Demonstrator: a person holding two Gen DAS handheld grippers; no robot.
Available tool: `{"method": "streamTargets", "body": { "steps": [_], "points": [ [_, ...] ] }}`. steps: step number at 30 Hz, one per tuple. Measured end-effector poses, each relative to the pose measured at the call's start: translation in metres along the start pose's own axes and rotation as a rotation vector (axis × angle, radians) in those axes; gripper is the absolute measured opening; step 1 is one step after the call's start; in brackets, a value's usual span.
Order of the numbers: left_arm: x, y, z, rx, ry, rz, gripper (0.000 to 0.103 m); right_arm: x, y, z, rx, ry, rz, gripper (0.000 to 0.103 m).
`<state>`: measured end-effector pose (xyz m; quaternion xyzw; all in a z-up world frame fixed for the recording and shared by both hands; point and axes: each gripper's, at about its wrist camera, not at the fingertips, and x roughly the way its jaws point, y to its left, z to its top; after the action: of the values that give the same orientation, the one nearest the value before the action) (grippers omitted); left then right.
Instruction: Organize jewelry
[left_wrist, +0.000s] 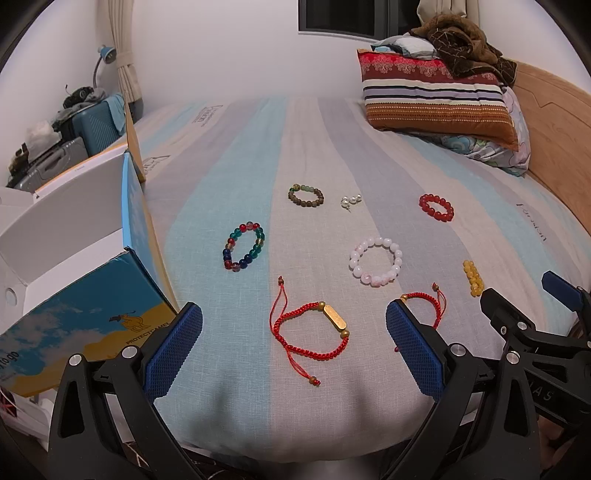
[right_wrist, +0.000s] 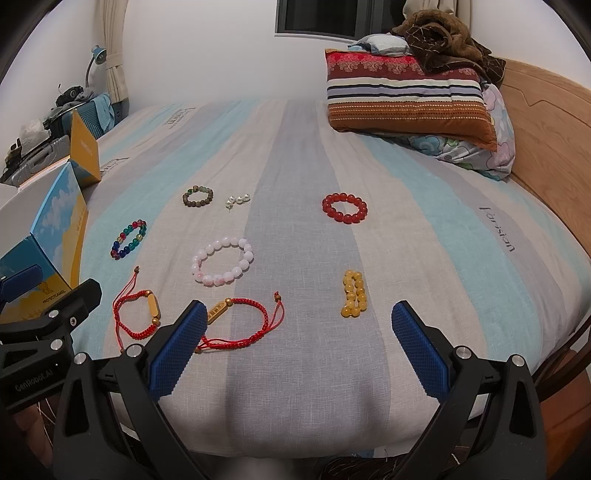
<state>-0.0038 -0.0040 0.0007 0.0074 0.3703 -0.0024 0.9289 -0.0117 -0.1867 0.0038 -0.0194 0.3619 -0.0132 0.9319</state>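
Both grippers, left gripper (left_wrist: 294, 341) and right gripper (right_wrist: 299, 341), spread wide, empty, over striped bedsheet (right_wrist: 295, 155); 2 red cord bracelets (left_wrist: 314, 328) nearest, beaded bracelets beyond.

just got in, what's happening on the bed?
A person holds a claw in each hand over a striped bed with bracelets spread out. Both the left claw and right claw are open and hold nothing. The left one points at a red cord bracelet; the right sits between the second cord bracelet and a yellow bead bracelet. An open box waits at the left. Nothing looks sorted yet.
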Motion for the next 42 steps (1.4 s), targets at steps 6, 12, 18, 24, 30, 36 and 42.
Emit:
{"method": "streamTargets", "body": {
  "steps": [6, 12, 18, 24, 30, 36, 42],
  "points": [
    [-0.001, 0.0, 0.0, 0.0, -0.001, 0.001, 0.097, -0.001, 0.0, 0.0, 0.0, -0.001, -0.002, 0.096],
    [-0.001, 0.0, 0.0, -0.001, -0.001, 0.001, 0.097, -0.001, -0.001, 0.001, 0.0, -0.003, -0.003, 0.096],
    [0.0, -0.001, 0.002, 0.002, 0.0, 0.01, 0.097, -0.002, -0.002, 0.002, -0.003, -0.003, 0.0, 0.096],
    [0.0, 0.002, 0.021, -0.009, 0.007, -0.009, 0.097, -0.004, -0.009, 0.012, 0.012, -0.003, 0.005, 0.096],
    [0.012, -0.005, 0.049, 0.0, 0.034, -0.065, 0.097, 0.004, -0.028, 0.037, 0.036, 0.032, 0.016, 0.096],
    [0.044, -0.021, 0.071, 0.039, 0.103, -0.077, 0.097, 0.028, -0.041, 0.052, 0.039, 0.122, 0.026, 0.096],
    [0.087, -0.036, 0.085, 0.06, 0.177, -0.075, 0.097, 0.061, -0.054, 0.06, 0.057, 0.207, 0.029, 0.096]
  ]
}}
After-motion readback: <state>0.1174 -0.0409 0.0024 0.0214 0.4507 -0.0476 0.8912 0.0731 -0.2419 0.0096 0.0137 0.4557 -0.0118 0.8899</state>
